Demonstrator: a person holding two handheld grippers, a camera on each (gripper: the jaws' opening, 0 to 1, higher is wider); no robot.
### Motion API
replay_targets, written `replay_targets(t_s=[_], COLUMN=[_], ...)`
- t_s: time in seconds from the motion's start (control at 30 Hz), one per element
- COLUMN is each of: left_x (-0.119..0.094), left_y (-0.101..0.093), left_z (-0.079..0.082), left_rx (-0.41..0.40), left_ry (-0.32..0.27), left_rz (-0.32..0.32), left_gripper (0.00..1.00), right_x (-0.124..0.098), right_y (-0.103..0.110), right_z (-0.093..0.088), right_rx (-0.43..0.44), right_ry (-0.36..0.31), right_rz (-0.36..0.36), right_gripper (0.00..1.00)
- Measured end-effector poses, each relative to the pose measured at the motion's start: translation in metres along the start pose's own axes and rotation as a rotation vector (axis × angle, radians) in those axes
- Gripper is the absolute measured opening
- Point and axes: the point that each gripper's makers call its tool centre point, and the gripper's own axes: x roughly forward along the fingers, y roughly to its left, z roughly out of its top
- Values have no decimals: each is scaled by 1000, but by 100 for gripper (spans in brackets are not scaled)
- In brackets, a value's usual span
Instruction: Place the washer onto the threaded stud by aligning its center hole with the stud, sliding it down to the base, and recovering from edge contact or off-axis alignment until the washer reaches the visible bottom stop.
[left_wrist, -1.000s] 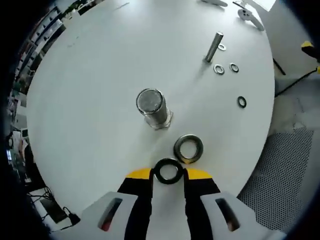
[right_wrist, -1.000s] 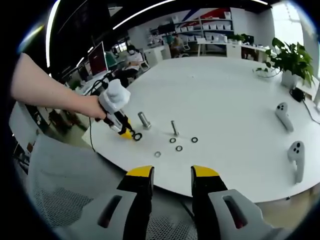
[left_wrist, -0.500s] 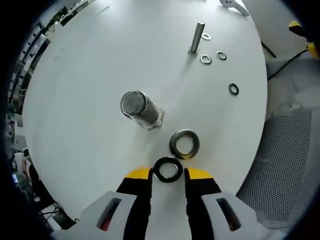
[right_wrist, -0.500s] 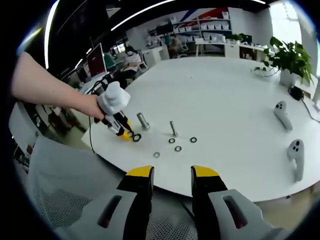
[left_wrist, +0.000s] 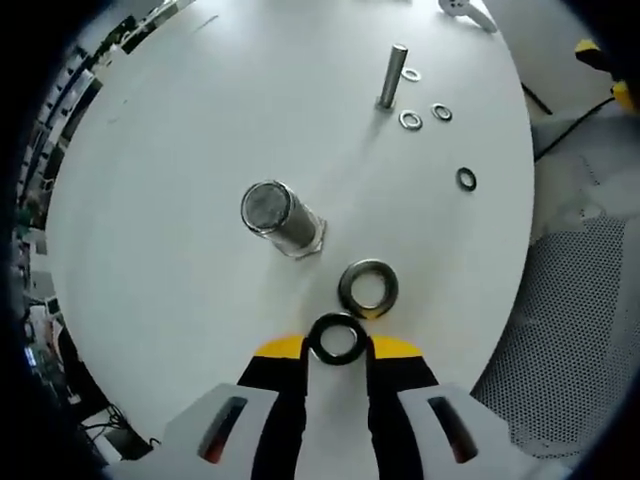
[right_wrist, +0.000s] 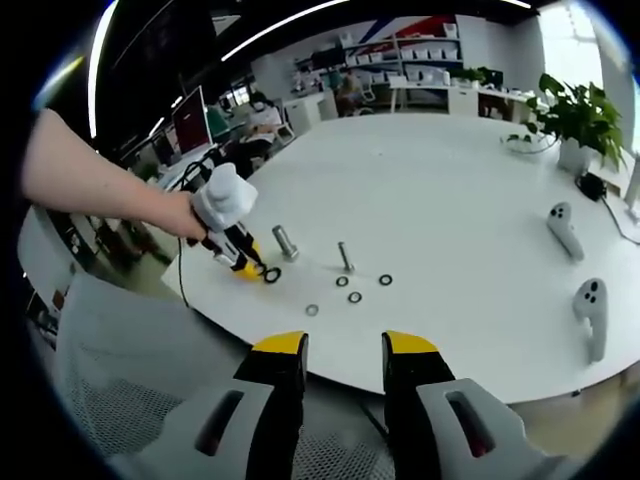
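The left tool (left_wrist: 336, 350) grips a dark, flat ring, the washer (left_wrist: 336, 340), edge-on between its yellow-tipped jaws, low over the white desk (left_wrist: 150, 200). The thick threaded stud (left_wrist: 280, 220) stands on a hex base just ahead and a little to the left of the washer in the left gripper view, its long axis rising from the desk toward the camera so that its round top face shows. A larger, shiny metal ring (left_wrist: 368, 287) lies flat on the desk between the held washer and the stud's base, slightly to the right. To my eye, the washer must rise above the stud's top and travel forward-left before its hole can line up.

Farther off stand a thinner bolt (left_wrist: 391, 75) and several small washers (left_wrist: 411, 119).

The right tool (right_wrist: 343, 350) hangs well back off the desk's edge, jaws apart and gripping nothing; the left tool is clearly nearer.
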Motion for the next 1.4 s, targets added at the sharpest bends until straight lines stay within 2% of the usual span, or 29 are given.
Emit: replay_targets(t_s=[0.2,0.57,0.73,1.13,1.3,1.4], left_x=[1,0,-13,-37,-48,-55], left_y=[0,-2,0,2,-2,-1], left_z=[1,-4,2,21,27,35], left_rx=[-4,3,15,110,205,261], left_ry=[-25,-3,-21,-63,-65,-93], left_rz=[-1,-3,6,15,21,30], left_gripper=[19,19,19,19,19,19], right_x=[0,-1,0,0,0,1], right_y=[0,0,1,2,2,2], right_z=[0,1,2,2,1,1], right_rx=[-2,0,1,-4,-4,-5], right_ry=[2,-6,-7,-4,-3,-2], right_rz=[1,3,5,12,11,12], right_gripper=[32,32,32,32,32,32])
